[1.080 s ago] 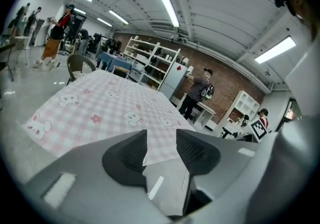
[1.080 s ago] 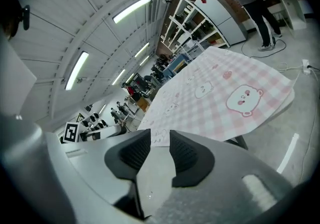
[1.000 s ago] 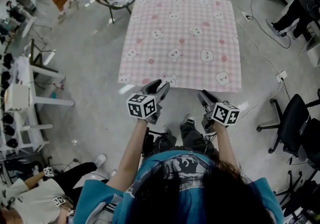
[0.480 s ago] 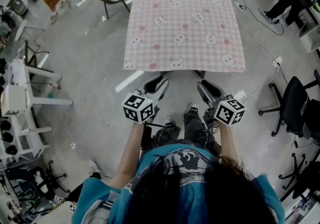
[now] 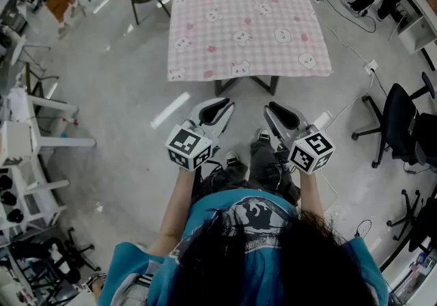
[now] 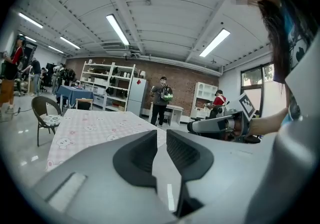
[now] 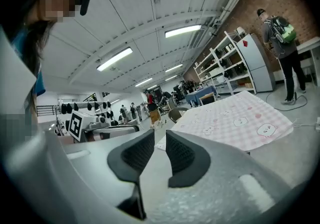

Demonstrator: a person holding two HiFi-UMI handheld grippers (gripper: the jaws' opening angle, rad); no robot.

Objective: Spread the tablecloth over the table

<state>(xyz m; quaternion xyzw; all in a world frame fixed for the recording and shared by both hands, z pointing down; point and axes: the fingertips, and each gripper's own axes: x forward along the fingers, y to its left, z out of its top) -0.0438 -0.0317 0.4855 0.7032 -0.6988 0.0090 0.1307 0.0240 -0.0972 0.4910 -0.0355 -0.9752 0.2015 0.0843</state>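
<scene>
Pink checked tablecloth point(image 5: 246, 24) lies flat over table point(image 5: 220, 86) at 12 o'clock, edges hanging. Left gripper point(image 5: 217, 108) sits at the cloth's 7 o'clock, right gripper point(image 5: 280, 115) at its 5, both clear of the cloth. Both jaw pairs narrow, just been closing, nothing between.
</scene>
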